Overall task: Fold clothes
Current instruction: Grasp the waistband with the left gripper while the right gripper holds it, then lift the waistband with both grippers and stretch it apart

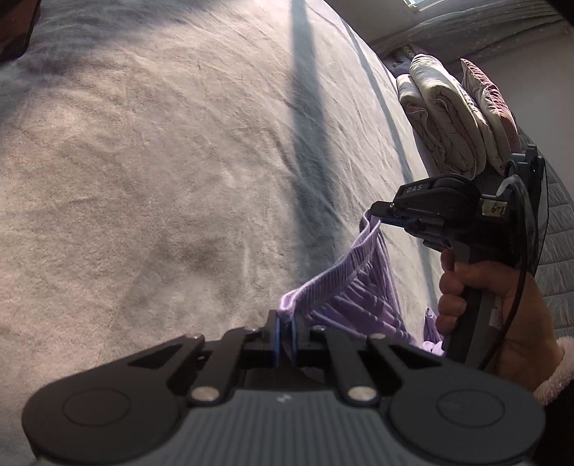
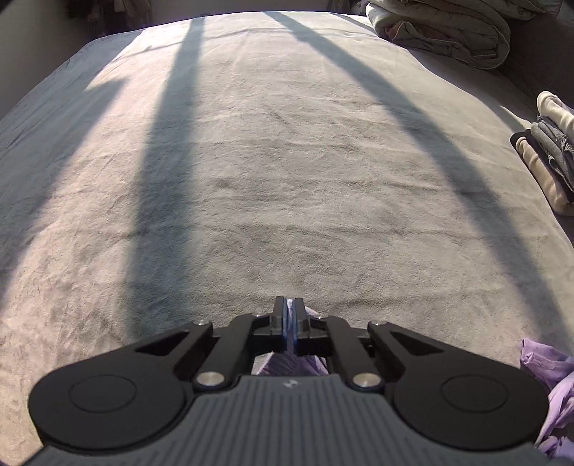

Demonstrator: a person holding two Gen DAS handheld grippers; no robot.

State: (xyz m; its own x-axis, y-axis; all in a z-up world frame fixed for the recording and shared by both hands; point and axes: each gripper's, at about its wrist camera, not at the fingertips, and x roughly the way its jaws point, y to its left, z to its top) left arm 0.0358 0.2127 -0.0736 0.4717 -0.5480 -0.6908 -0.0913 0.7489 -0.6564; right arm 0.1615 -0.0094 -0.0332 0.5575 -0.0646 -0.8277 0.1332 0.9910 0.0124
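Observation:
A lilac ribbed garment (image 1: 353, 286) hangs between my two grippers above the grey bed cover (image 1: 161, 161). My left gripper (image 1: 286, 324) is shut on one end of its ribbed waistband. My right gripper (image 1: 376, 215), held in a hand, is shut on the other end, up and to the right. In the right wrist view the right gripper (image 2: 290, 315) is shut on lilac cloth (image 2: 287, 365) that shows under its jaws, and more of the garment (image 2: 552, 387) hangs at the lower right.
Folded quilts and pillows (image 1: 452, 114) are piled at the head of the bed; the pile also shows in the right wrist view (image 2: 441, 28). A stack of folded clothes (image 2: 549, 154) lies at the bed's right edge. Long shadows cross the cover.

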